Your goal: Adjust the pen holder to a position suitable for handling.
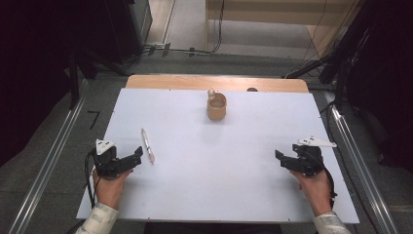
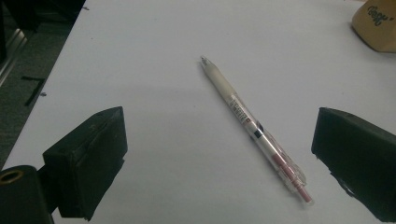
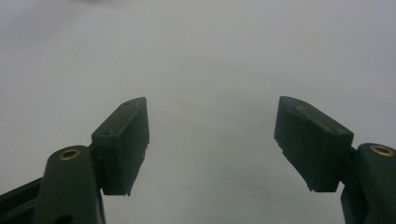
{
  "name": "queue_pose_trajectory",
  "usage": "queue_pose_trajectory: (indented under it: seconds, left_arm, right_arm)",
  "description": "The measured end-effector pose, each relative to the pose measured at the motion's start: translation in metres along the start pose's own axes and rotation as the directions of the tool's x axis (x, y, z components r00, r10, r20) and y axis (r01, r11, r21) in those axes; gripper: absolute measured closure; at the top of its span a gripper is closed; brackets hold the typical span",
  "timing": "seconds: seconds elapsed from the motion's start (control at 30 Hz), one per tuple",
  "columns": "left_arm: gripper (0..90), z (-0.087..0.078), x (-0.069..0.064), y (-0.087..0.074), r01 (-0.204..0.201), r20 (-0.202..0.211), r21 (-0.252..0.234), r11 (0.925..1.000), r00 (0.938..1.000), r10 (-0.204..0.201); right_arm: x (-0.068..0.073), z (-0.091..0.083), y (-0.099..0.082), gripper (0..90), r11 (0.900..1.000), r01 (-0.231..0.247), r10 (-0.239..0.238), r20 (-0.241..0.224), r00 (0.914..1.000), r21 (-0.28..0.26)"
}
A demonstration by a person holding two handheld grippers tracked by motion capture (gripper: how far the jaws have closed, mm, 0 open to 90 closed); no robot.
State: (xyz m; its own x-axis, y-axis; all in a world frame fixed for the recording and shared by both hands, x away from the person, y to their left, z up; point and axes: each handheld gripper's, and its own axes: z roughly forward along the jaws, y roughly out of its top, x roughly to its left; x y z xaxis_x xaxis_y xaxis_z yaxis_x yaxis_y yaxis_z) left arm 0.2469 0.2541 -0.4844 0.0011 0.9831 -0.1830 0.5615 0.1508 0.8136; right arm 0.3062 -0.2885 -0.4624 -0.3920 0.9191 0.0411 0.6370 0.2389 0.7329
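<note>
white tabletop (image 1: 214,161) on a wooden desk, dark room around it, grey floor beyond. left gripper (image 2: 219,154) jaws spread wide, nothing pinched; the pen (image 2: 254,128) lies flat on the table in the gap ahead of them, closer to the jaw on the right of that view, touching neither. in the high view the left gripper (image 1: 138,153) sits just beside the pen (image 1: 147,145), which points away from the person. right gripper (image 3: 212,144) jaws also wide, bare table between them; it rests near the right edge (image 1: 280,157), well apart from everything. tan cup (image 1: 216,107) stands upright at the far middle with a small round knob at its rim, far from both grippers. judgement: barely started, pen not yet grasped. left: close on pen, lift, probably carry to the cup.
</note>
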Motion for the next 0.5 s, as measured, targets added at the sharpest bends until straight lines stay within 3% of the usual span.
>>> queue_pose_trajectory:
  seconds: [0.5]
  left_arm:
    - [4.3, 0.0, 0.002, 0.0, 0.003, -0.001, 0.001, 1.0, 1.0, -0.003]
  right_arm:
    - [0.02, 0.02, 0.025, 25.5, 0.9988, 0.049, -0.049, -0.028, 0.9984, 0.001]
